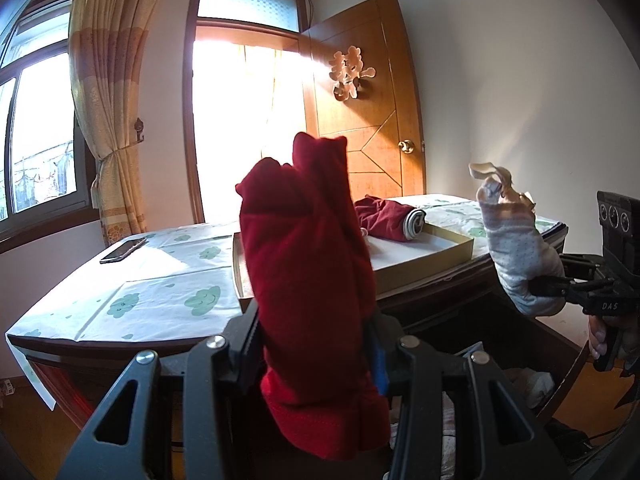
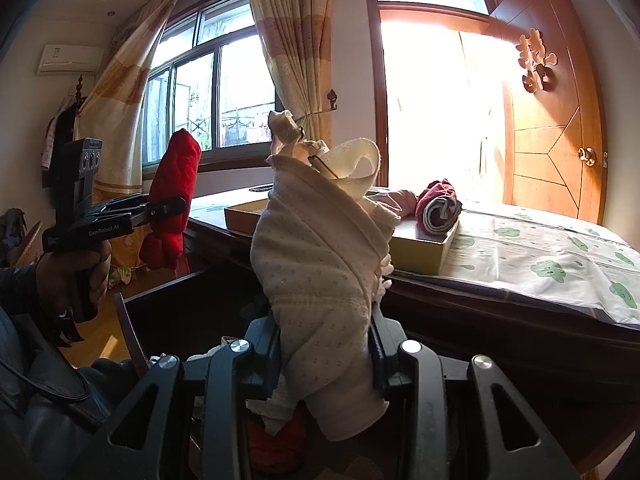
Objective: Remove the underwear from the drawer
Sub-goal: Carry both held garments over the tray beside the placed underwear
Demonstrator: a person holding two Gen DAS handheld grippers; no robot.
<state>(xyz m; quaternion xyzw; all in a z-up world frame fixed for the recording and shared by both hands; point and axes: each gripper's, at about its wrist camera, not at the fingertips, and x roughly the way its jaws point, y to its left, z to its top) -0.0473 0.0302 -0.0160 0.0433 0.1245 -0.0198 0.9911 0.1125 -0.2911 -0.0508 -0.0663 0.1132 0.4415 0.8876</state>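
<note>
Above the open drawer [image 1: 560,364] your left gripper [image 1: 316,356] pinches red underwear [image 1: 308,264], your right gripper [image 2: 326,350] pinches cream underwear [image 2: 320,264]

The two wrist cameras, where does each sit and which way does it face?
Left wrist: on the left hand-held gripper, facing the door, clamped on a red garment.
Right wrist: on the right hand-held gripper, facing the window, clamped on a pale garment.
Both show the box and each other's gripper.

White walls, blazing doorway [image 1: 244,128] at centre, wooden door [image 1: 364,112] to its right, curtained window [image 2: 208,76] at left, perhaps an air conditioner [image 2: 68,59] upper left.
</note>
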